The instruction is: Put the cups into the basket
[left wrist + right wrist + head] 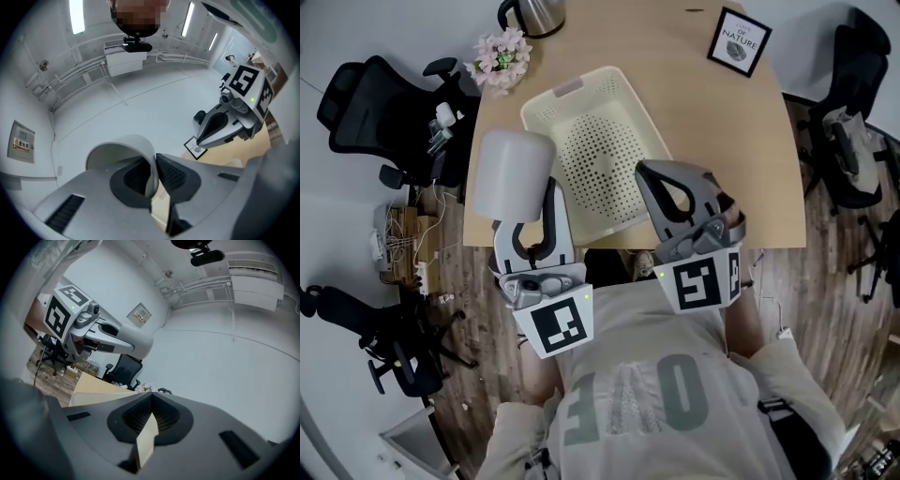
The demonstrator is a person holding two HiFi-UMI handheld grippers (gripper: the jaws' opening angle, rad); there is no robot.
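A white cup (511, 173) is raised above the table's front left edge, left of the cream perforated basket (546, 108). My left gripper (542, 202) is shut on the cup's wall. In the left gripper view the cup (136, 145) has its rim clamped between the pads of the left gripper (154, 176), open side facing the camera. My right gripper (649, 176) hovers over the basket's front right part. Its jaws are shut with nothing in them. In the right gripper view a strip of the basket (97, 398) shows behind the right gripper (151, 401). The basket holds no cups.
The wooden table (722, 141) carries a framed print (739, 39) at the back right, pink flowers (500, 58) and a kettle (532, 13) at the back left. Office chairs stand on the left (384, 103) and right (853, 150). The person's torso fills the bottom.
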